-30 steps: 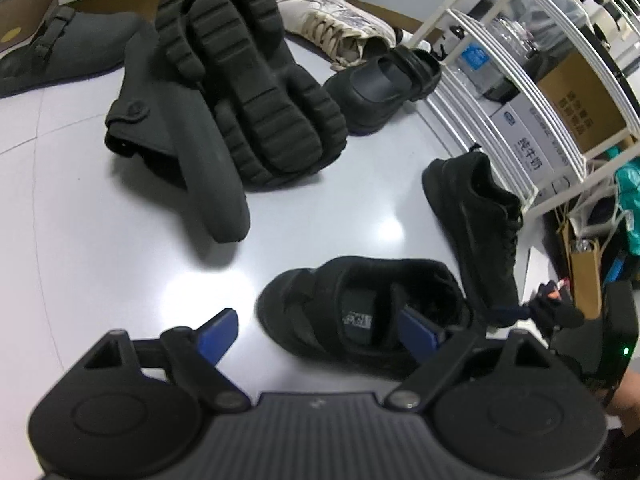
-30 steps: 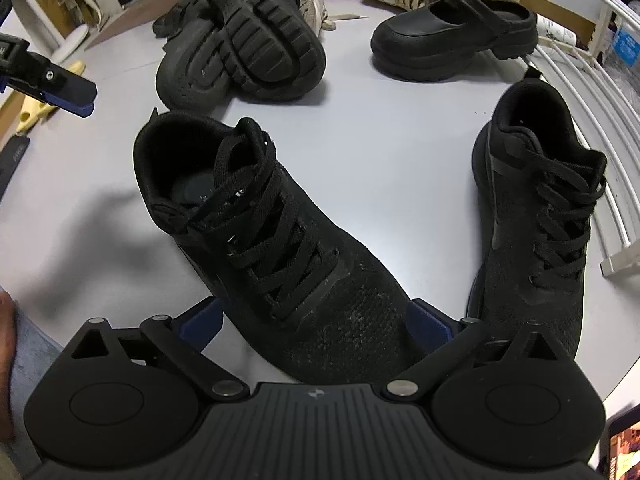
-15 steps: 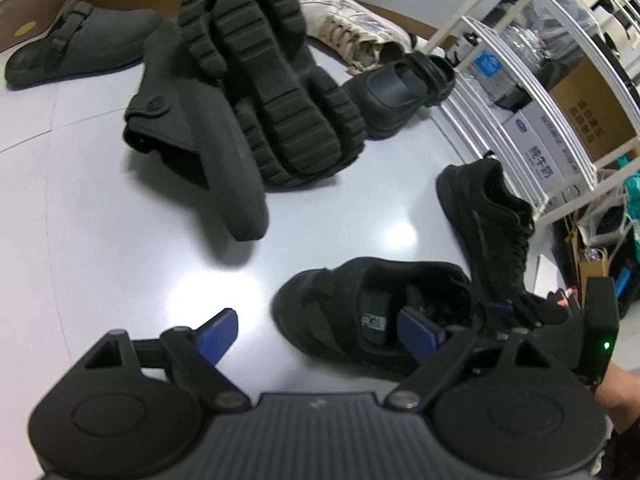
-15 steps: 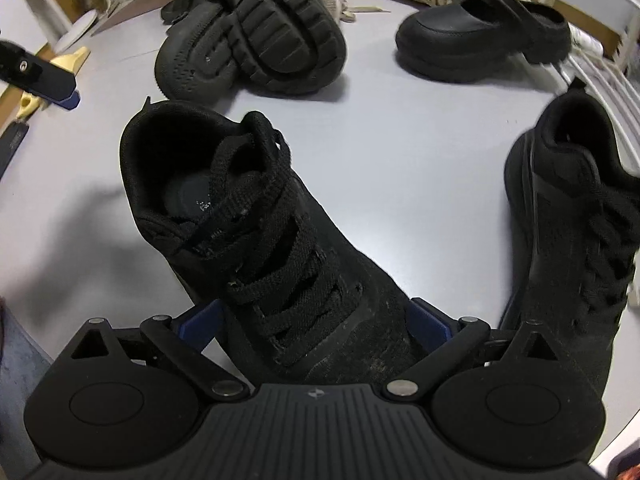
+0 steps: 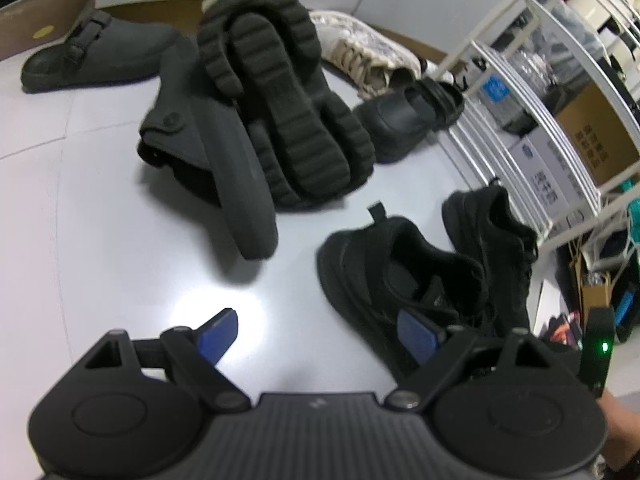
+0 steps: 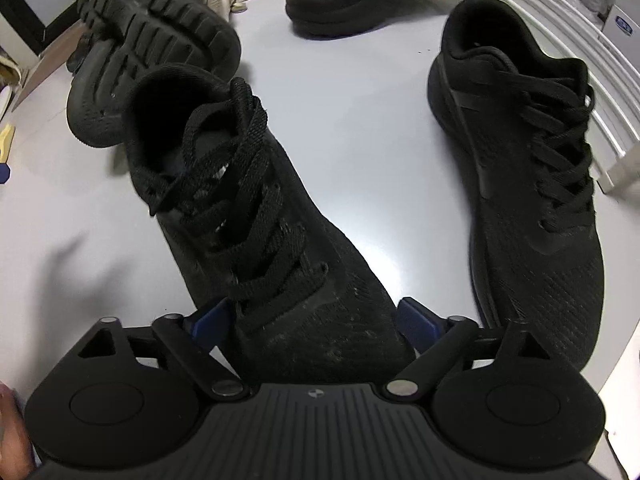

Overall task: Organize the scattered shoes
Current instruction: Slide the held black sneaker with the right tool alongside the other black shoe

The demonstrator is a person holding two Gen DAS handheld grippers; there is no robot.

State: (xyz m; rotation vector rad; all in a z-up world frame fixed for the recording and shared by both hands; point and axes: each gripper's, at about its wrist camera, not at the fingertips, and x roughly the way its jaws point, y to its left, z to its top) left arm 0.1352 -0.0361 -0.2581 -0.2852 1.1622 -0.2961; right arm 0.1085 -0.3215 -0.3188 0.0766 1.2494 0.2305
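A black laced sneaker (image 6: pixel 280 240) lies on the pale table (image 6: pixel 360 120), its toe between the fingers of my right gripper (image 6: pixel 314 320). The jaws are closing, with the blue pads against both sides of the toe. The same sneaker (image 5: pixel 380 264) shows in the left wrist view, heel turned up and away. Its mate (image 6: pixel 532 184) rests to the right beside the white rack (image 6: pixel 560 60); the left wrist view shows the mate (image 5: pixel 492 232) too. My left gripper (image 5: pixel 320 336) hovers open over bare table, holding nothing.
A chunky-soled black shoe (image 5: pixel 280 100) lies sole-up against a dark grey clog (image 5: pixel 216 152). Another grey clog (image 5: pixel 92 56) sits far left. A black clog (image 5: pixel 404 116) and a white sneaker (image 5: pixel 360 48) lie by the rack (image 5: pixel 532 92), which holds boxes.
My right gripper's pads have closed in onto the sneaker's toe. In the left wrist view the sneaker's heel has swung up and away. The left gripper stays open.
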